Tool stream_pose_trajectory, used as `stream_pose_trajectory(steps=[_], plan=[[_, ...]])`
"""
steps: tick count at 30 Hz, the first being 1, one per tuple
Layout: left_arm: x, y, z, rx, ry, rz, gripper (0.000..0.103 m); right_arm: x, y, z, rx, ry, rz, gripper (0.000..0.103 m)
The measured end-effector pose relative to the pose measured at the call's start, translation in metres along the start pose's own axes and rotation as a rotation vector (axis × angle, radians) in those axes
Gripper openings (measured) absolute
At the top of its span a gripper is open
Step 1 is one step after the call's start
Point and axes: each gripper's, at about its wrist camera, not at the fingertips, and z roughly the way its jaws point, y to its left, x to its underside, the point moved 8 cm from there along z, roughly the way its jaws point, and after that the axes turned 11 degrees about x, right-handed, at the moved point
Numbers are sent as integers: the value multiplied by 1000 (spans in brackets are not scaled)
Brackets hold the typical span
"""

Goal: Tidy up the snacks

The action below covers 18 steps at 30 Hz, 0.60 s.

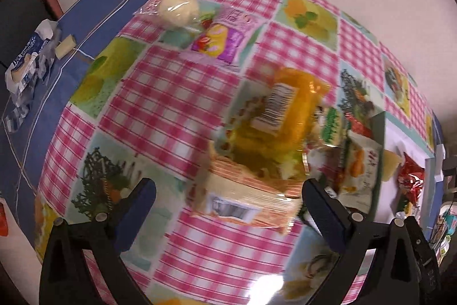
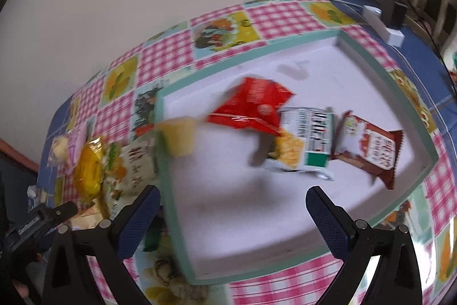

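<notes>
My left gripper [image 1: 228, 207] is open and empty above a pile of snacks on the checked tablecloth: an orange-striped pack [image 1: 245, 199], a clear yellow pack with a barcode [image 1: 280, 116] and a white-green packet [image 1: 360, 162]. A white bun in clear wrap [image 1: 178, 9] and a purple-yellow packet [image 1: 218, 40] lie farther back. My right gripper [image 2: 231, 207] is open and empty over a white tray with a green rim [image 2: 162, 162]. In the tray lie a red bag [image 2: 251, 107], a white-green packet [image 2: 302, 142], a brown packet [image 2: 371, 150] and a yellow cup [image 2: 178, 139].
The tray rim [image 1: 382, 150] also shows at the right of the left wrist view. A crumpled blue-white wrapper [image 1: 28, 62] lies on the blue cloth at the left. A white block [image 2: 382, 25] sits behind the tray. The left gripper [image 2: 40, 219] shows at the left edge.
</notes>
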Motion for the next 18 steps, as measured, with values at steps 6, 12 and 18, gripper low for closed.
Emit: stream_pose_trajectory(steps=[6,12,18], plan=[[-4,7,5,25,22,-24,102,9,46,-3,-26,-5,-93,103],[-5,11,3,22,26,-36,102,19,86,0,-47,-3,-197,103],[-8,9,1,43,24,-35,102,28,121,-2,-73,-24,-301,92]])
